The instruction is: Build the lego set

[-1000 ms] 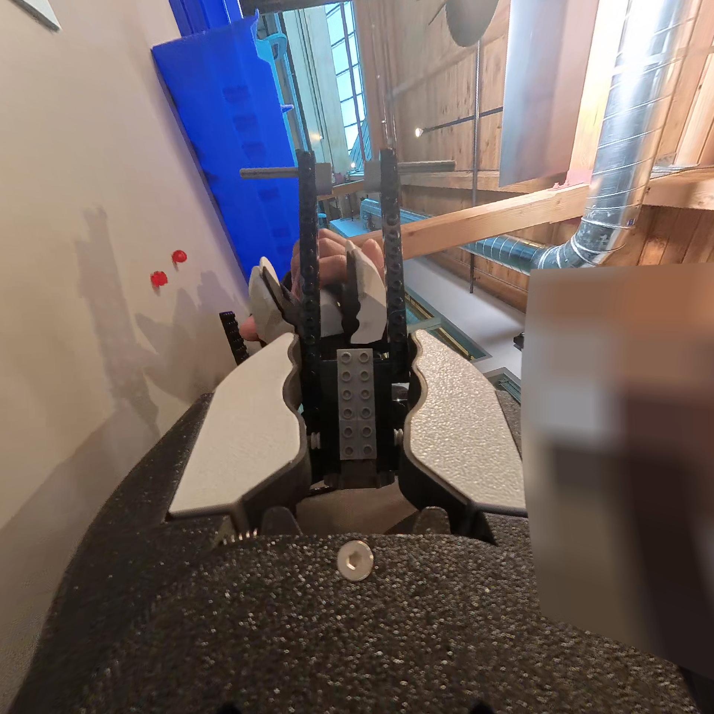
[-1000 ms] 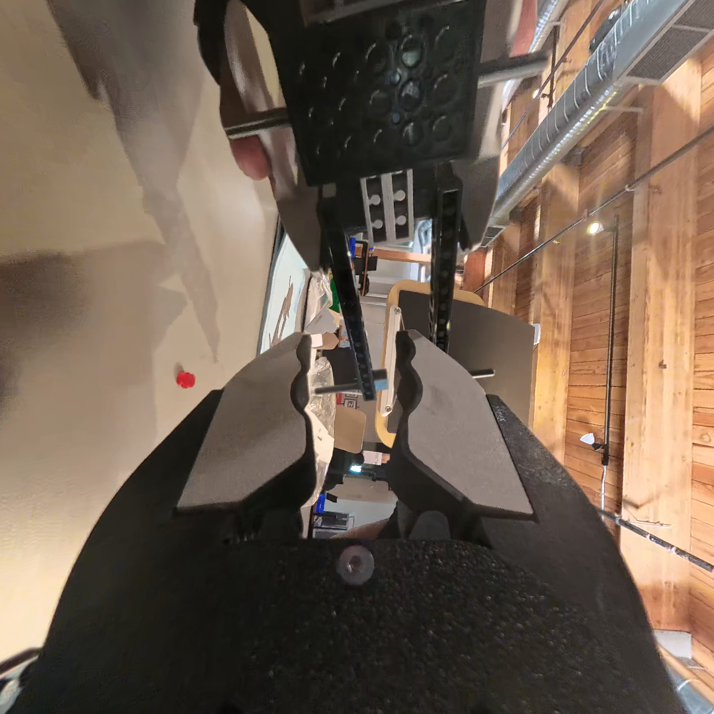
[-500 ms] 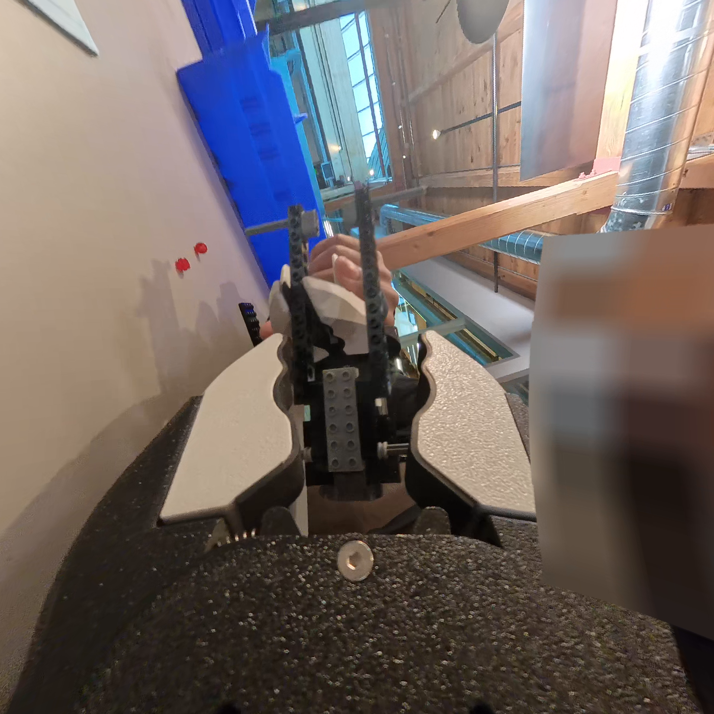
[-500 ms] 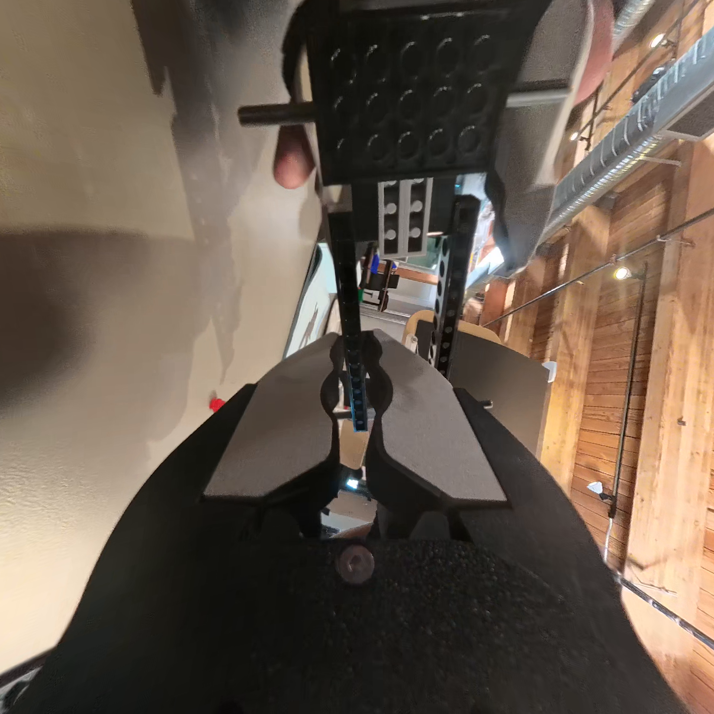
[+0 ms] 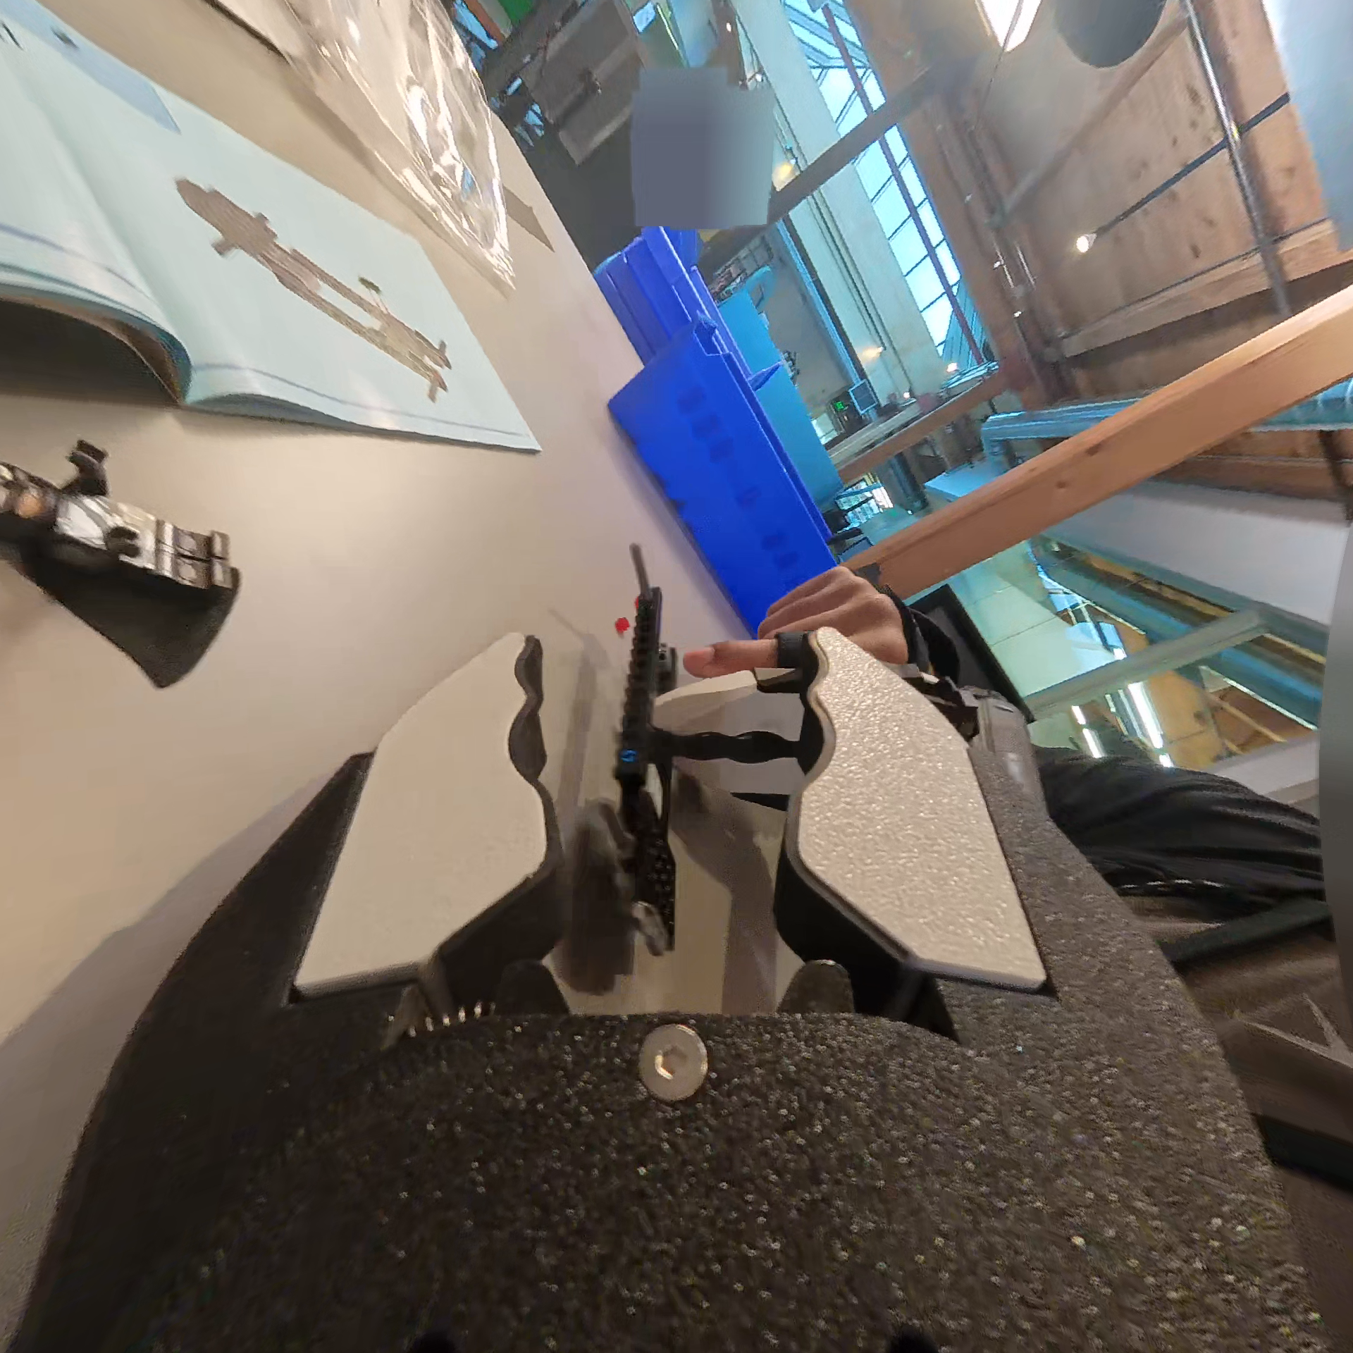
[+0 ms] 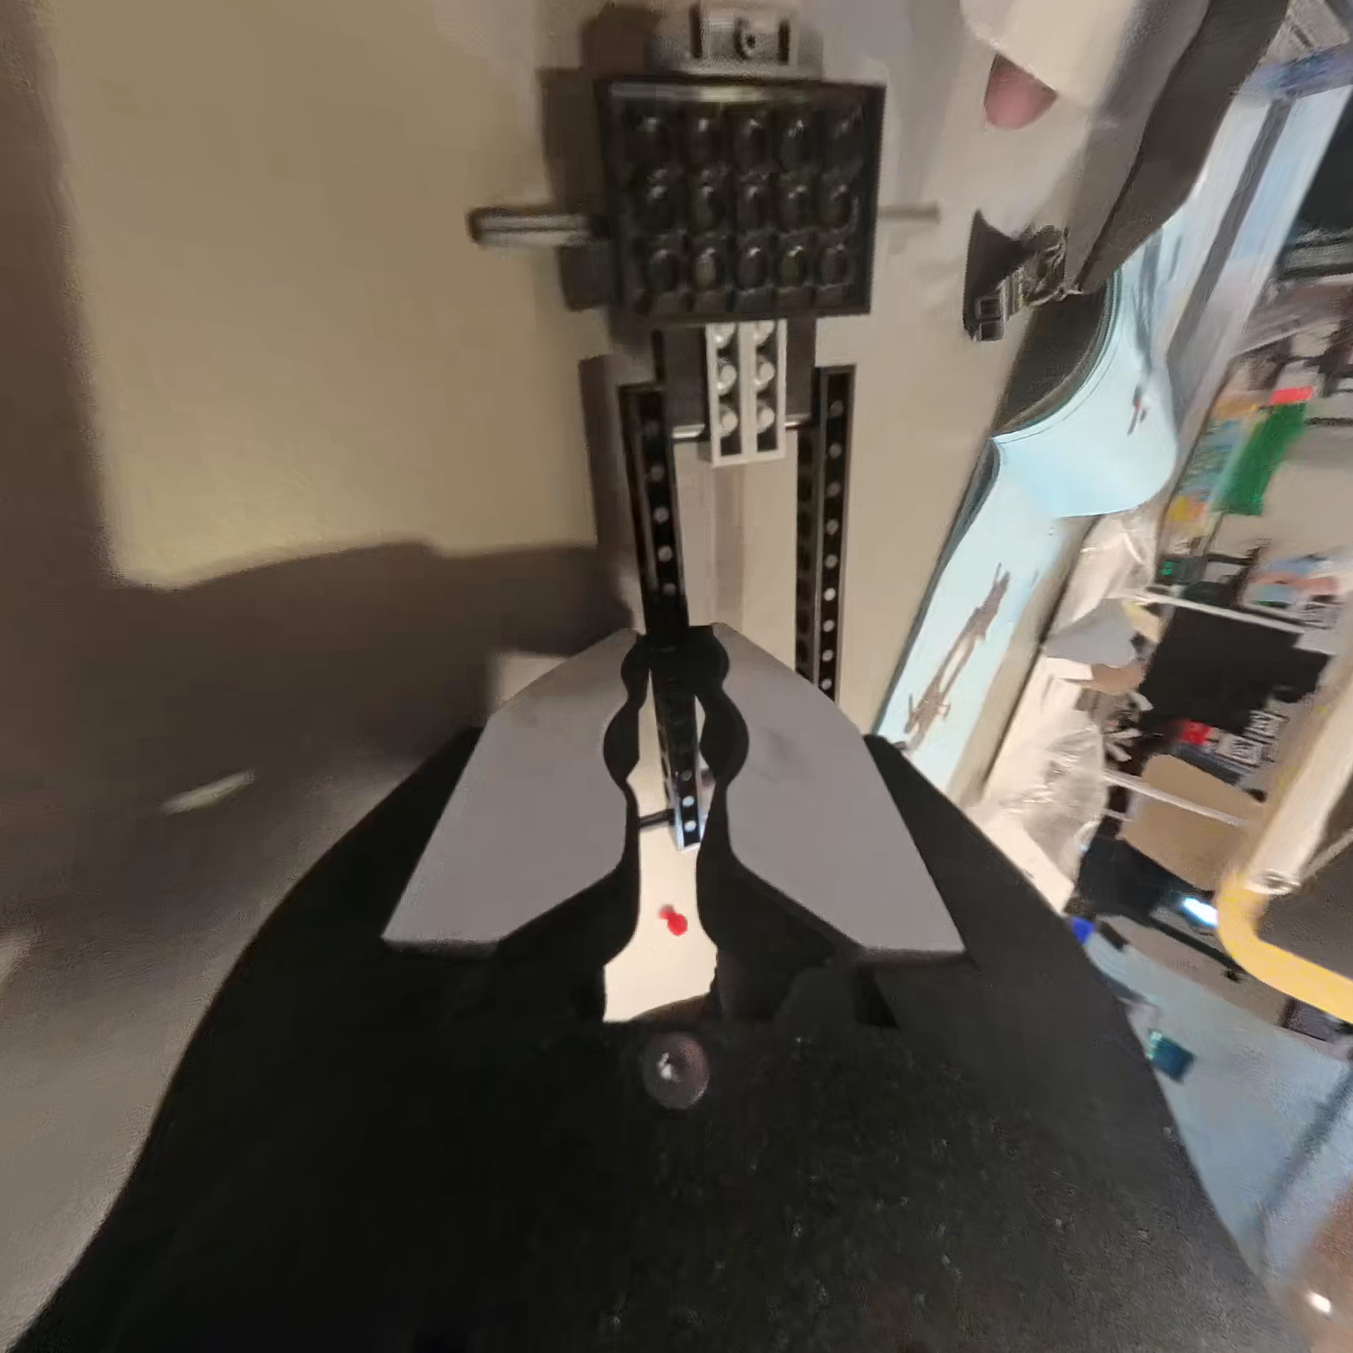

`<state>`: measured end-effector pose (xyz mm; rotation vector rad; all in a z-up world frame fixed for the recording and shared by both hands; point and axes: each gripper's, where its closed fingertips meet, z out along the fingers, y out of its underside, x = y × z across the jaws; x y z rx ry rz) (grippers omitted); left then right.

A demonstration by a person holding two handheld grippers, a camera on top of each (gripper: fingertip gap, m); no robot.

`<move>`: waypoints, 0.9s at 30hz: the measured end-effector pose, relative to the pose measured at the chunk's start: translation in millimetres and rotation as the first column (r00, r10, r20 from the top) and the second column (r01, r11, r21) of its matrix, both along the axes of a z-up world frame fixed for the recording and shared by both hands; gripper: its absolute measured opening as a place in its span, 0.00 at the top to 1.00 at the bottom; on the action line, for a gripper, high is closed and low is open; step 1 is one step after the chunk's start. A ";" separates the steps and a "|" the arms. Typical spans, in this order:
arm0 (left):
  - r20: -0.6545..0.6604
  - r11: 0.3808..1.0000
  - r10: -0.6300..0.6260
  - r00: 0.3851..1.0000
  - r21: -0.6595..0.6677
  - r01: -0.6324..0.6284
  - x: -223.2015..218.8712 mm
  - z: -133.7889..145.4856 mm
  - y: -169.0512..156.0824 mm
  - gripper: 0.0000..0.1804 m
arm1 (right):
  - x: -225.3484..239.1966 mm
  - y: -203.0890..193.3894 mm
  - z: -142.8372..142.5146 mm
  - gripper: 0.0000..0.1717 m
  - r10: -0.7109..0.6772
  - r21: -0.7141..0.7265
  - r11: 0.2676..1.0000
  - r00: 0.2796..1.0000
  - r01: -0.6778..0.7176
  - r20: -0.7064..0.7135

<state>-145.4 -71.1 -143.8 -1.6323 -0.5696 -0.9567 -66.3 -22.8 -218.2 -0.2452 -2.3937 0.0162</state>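
Far to the left on the table (image 5: 410, 527) lies a small black piece (image 5: 110, 542). Behind it an open book (image 5: 293, 293) with pale blue pages lies flat, and a clear bag (image 5: 425, 124) lies beyond the book.

Next come the left tongs (image 5: 671, 644). Their two grey fingers stand wide apart and hold nothing. A long black beam (image 5: 640, 695) with holes runs through the gap between them, but neither finger touches it. A tiny red bit (image 5: 621, 624) sits on the table just beside the beam. A blue bin (image 5: 717, 468) stands farther back.

To the right, a hand (image 5: 835, 615) holds the right tongs (image 6: 677, 644). These are squeezed together on the beam, with both tips pressed against its sides.

That beam is part of a model (image 6: 739, 329). It has a black plate (image 6: 739, 198) with bumps at the far end, a small grey brick (image 6: 747, 395) under it, and a second beam (image 6: 824, 512) beside the first one. The second beam is free.

The model is low over the table. I cannot tell if it rests on it.
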 end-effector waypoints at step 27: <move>-0.523 0.999 -0.019 0.852 -0.047 -0.007 -8.8 2.4 -6.7 0.63 | 46.8 69.1 36.5 0.75 -0.370 -0.424 0.827 0.925 0.368 0.080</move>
